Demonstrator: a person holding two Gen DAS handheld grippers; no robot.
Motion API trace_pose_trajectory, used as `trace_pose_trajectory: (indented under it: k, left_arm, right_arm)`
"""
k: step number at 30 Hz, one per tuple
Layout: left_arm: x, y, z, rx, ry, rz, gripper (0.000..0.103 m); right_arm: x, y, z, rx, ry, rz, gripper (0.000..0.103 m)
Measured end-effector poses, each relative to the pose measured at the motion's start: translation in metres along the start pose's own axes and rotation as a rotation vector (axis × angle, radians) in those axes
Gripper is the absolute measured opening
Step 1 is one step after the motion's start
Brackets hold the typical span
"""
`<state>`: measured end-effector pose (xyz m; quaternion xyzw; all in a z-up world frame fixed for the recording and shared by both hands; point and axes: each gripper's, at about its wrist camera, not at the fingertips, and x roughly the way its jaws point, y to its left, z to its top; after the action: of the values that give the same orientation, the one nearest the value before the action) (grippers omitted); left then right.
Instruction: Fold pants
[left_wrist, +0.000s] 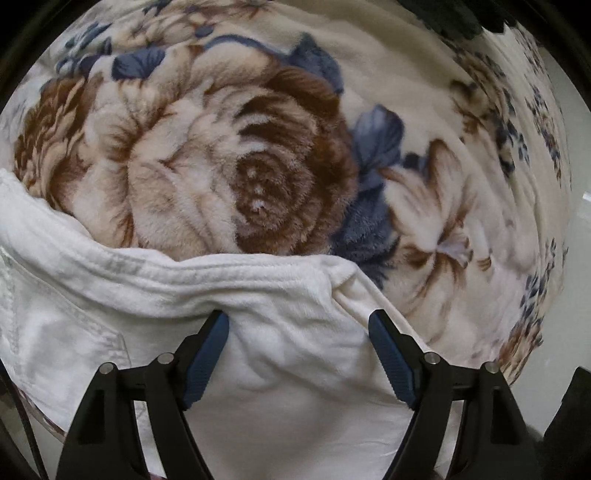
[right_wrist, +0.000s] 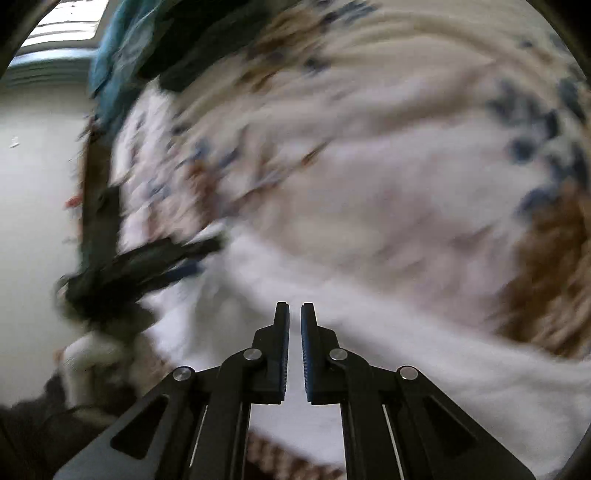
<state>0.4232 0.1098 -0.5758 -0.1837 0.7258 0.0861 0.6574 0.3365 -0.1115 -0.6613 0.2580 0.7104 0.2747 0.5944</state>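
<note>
White pants (left_wrist: 258, 295) lie on a floral fleece blanket (left_wrist: 221, 166); a stitched hem or waistband edge runs across the lower half of the left wrist view. My left gripper (left_wrist: 299, 321) is open, its jaws spread wide over the white fabric just behind that edge, holding nothing. In the blurred right wrist view the pants (right_wrist: 406, 332) stretch across the bottom. My right gripper (right_wrist: 294, 308) is nearly shut with a thin gap, nothing visible between its jaws. The left gripper (right_wrist: 159, 266) shows there as a dark blurred shape at left, on the pants.
The blanket (right_wrist: 369, 147) covers a bed. Dark and teal clothes (right_wrist: 147, 48) lie at its far end; a dark cloth (left_wrist: 461, 18) shows at the top right of the left wrist view. Pale floor (right_wrist: 37, 184) lies beside the bed. A window (right_wrist: 62, 26) is at the top left.
</note>
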Motion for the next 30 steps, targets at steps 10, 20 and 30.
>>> trace_pose_trajectory:
  k: [10,20,30]
  left_arm:
    - [0.011,-0.024,-0.011,0.038,0.002,0.018,0.077]
    - [-0.033,-0.078,-0.079,0.224,-0.076,0.058,0.077]
    - [0.043,-0.168,-0.086,0.349,-0.028,0.126,0.077]
  right_arm:
    - [0.044,-0.075,0.005,0.308,-0.104,-0.092,0.0]
    - [-0.08,-0.076,-0.064,0.375,-0.328,-0.227,0.006]
    - [-0.218,-0.251,-0.17,0.71,-0.429,-0.508,0.069]
